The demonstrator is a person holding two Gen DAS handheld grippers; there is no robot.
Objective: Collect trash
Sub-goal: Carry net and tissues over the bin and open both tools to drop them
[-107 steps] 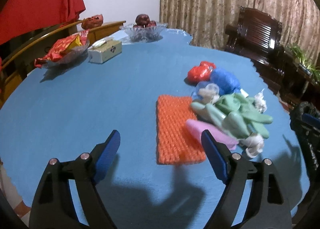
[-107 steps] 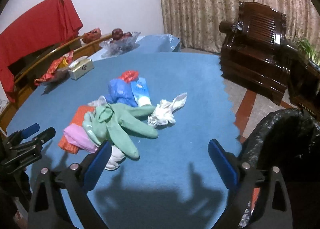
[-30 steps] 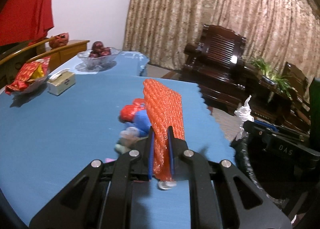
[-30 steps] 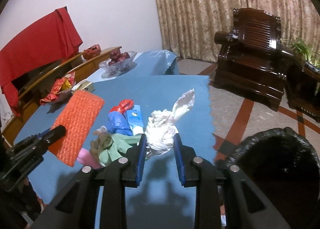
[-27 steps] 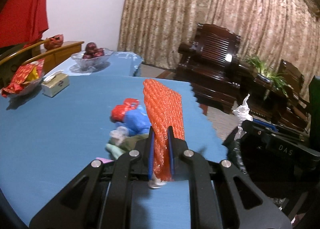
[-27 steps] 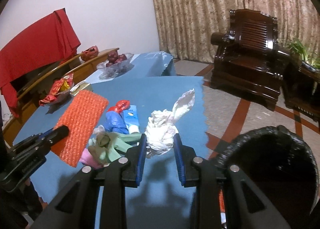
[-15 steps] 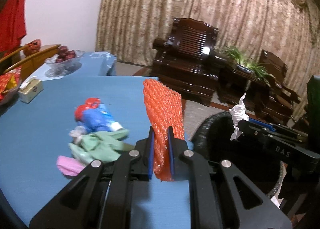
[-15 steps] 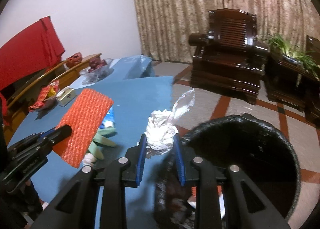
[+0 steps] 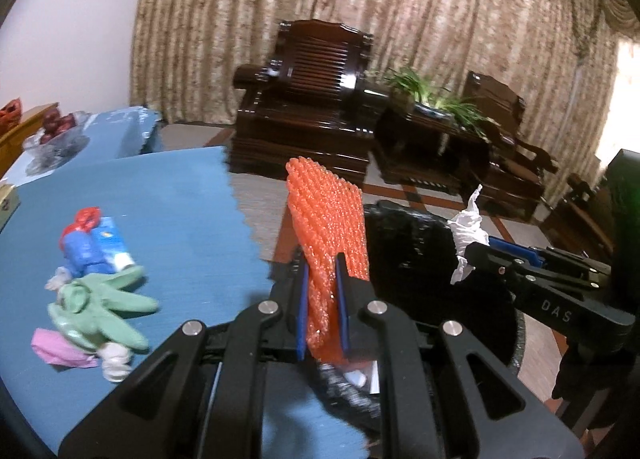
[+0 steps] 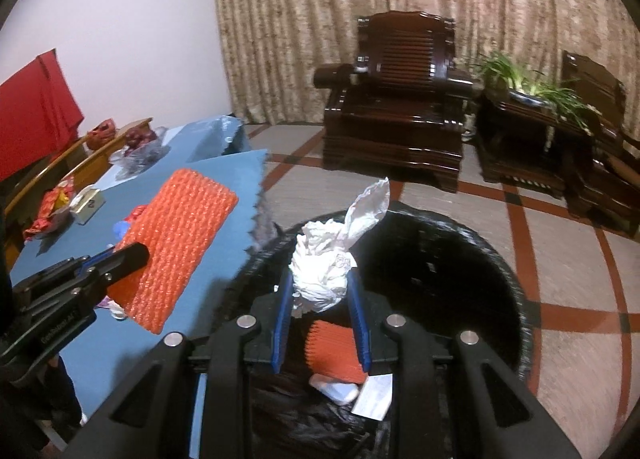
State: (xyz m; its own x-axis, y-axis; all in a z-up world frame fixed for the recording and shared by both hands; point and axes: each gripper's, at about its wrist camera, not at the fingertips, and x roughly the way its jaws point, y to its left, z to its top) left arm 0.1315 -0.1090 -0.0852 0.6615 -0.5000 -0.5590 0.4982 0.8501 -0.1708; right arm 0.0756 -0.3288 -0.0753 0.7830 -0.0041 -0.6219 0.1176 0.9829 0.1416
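While L grips bumpy orange sheet [image 9: 326, 227], R: crumpled tissue [image 10: 324, 259].

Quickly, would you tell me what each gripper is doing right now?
Left gripper: closed on the orange foam net sheet.
Right gripper: closed on the crumpled white tissue, over the black trash bin.

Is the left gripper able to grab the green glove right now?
Probably not yet. The left gripper is shut on the orange foam sheet, so it has nothing free. The green glove lies uncovered on the blue table, off to its side.
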